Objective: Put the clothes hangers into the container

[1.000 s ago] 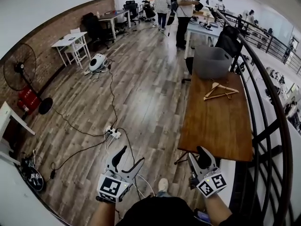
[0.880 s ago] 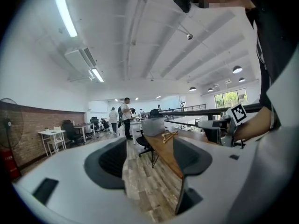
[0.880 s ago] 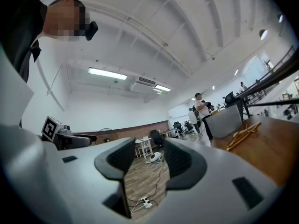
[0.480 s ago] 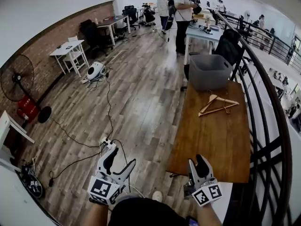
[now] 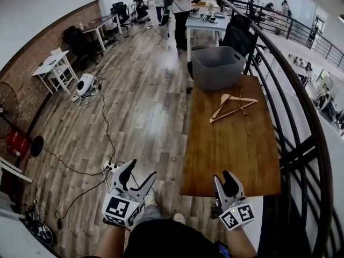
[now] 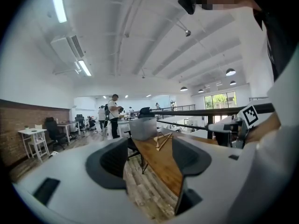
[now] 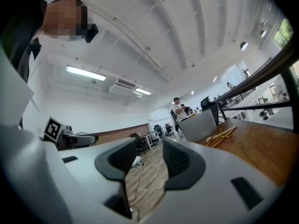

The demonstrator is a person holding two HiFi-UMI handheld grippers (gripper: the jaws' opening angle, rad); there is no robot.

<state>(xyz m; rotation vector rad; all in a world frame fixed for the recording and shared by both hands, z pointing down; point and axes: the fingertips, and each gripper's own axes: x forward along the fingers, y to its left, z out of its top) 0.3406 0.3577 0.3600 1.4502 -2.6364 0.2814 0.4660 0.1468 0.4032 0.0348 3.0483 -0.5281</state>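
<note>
Toward the table's (image 5: pixel 231 155) far edge, the clothes hangers (image 5: pixel 232 105) are lying just beside the grey container (image 5: pixel 217 67). By the near edge, the left gripper (image 5: pixel 141 169) and right gripper (image 5: pixel 224 177) are hovering empty, their jaws wide apart though just now narrowing.

2 wooden hangers (image 5: pixel 232 105) lie flat, overlapping, on the bench (image 5: pixel 231 149). The open grey container (image 5: pixel 215 74) stands just beyond them.

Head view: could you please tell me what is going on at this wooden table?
A person holds the left gripper and right gripper by the near end of the wooden table, both open and empty, jaws just closing slightly. Wooden hangers lie at the far end beside the grey container, untouched.
</note>
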